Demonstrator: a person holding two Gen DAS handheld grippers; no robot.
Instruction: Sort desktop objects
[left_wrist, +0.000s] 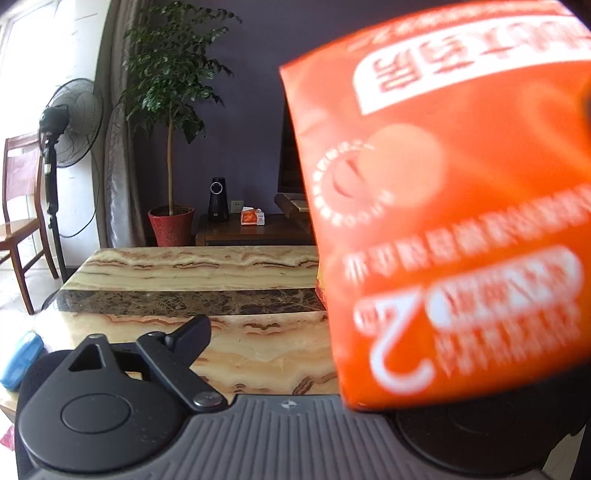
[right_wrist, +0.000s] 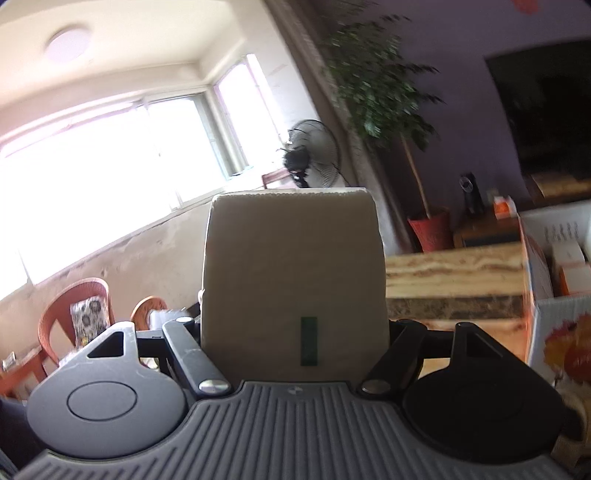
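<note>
Gripping a cream tissue pack (right_wrist: 295, 277) between its fingers, the right gripper (right_wrist: 295, 354) is carrying it beside the open cardboard box (right_wrist: 554, 321); the left gripper (left_wrist: 295, 354) is gaping, the orange box (left_wrist: 454, 221) blocking it, risking a collision.

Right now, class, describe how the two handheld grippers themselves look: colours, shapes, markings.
Both grippers, the left gripper and the right gripper, share a ribbed grey base, black round pivot discs, black fingers with silver screws and a small crosshair mark. No cables or sleeves show.
</note>
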